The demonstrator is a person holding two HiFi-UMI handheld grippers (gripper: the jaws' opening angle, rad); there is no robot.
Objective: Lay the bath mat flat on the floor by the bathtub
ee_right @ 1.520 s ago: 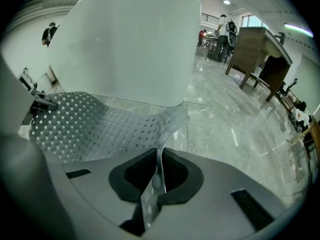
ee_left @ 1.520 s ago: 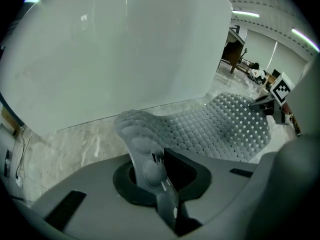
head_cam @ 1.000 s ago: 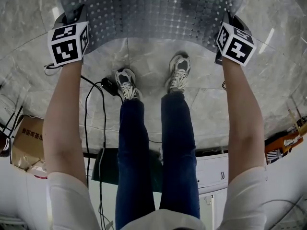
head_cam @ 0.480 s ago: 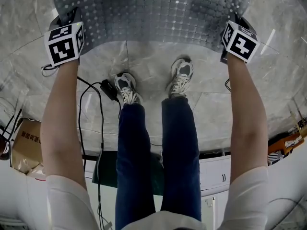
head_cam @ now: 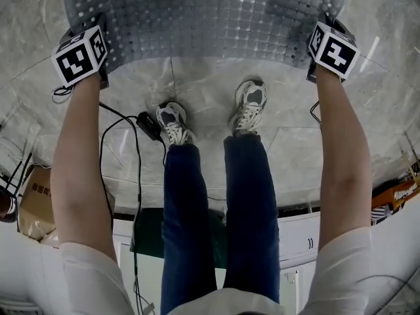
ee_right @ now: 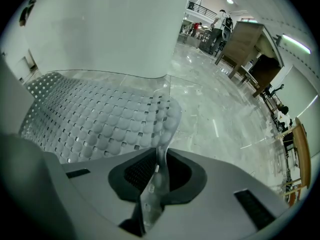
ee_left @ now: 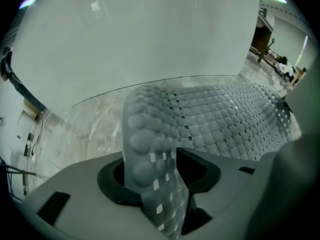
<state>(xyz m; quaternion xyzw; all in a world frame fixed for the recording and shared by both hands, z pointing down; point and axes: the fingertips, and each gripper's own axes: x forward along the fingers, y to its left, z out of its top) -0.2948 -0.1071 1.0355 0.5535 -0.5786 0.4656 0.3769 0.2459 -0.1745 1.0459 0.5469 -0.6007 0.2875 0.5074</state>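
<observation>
Since 1 s ago L gripper [ee_left: 159, 174] & R gripper [ee_right: 156, 176] have moved outward & down, bath mat [head_cam: 203, 18] edge w/ them. L jaws have just been opening: now apart, mat corner loose between (no pinch). R jaws narrow, clamped on other corner. Mat spread over marble floor [head_cam: 197, 84] by white bathtub [ee_left: 140, 39], ahead of shoes [head_cam: 172, 123].

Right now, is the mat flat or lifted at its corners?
The mat is lifted at both near corners. The right gripper pinches one; the left gripper's jaws have just been opening, the other corner between them.
</observation>
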